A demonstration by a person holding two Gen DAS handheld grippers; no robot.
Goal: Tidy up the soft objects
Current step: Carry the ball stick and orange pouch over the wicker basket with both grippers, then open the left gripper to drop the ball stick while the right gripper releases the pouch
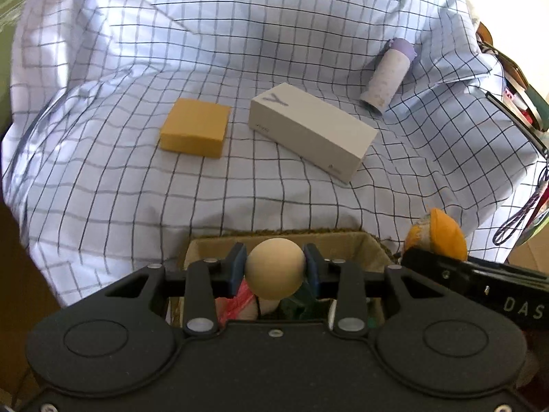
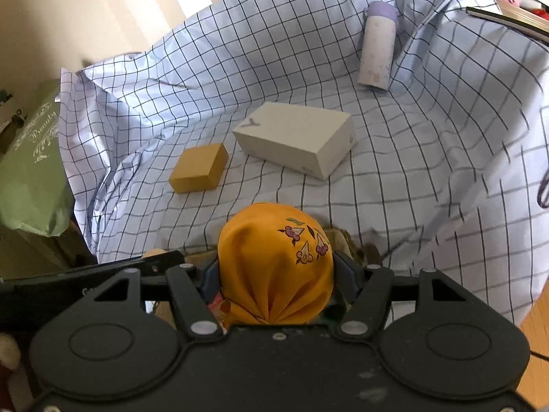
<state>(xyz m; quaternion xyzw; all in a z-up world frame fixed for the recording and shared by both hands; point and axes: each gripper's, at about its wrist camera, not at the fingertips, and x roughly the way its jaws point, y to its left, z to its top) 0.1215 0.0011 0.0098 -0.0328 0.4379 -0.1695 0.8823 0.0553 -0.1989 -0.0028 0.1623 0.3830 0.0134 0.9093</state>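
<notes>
My left gripper (image 1: 275, 268) is shut on a round beige soft ball (image 1: 275, 266), held over a woven basket (image 1: 374, 245) that has pink and green soft things inside. My right gripper (image 2: 276, 273) is shut on an orange stuffed toy (image 2: 274, 261) with flower embroidery, held just above the same basket (image 2: 339, 237). In the left wrist view the orange toy (image 1: 442, 228) and the right gripper show at the lower right. Both hands hover close side by side.
On the blue checked cloth (image 1: 103, 171) lie a mustard box (image 1: 195, 127), a white box (image 1: 310, 130) and a lilac-capped bottle (image 1: 389, 75) on its side. A green bag (image 2: 31, 171) sits at the left, cluttered shelves at the right.
</notes>
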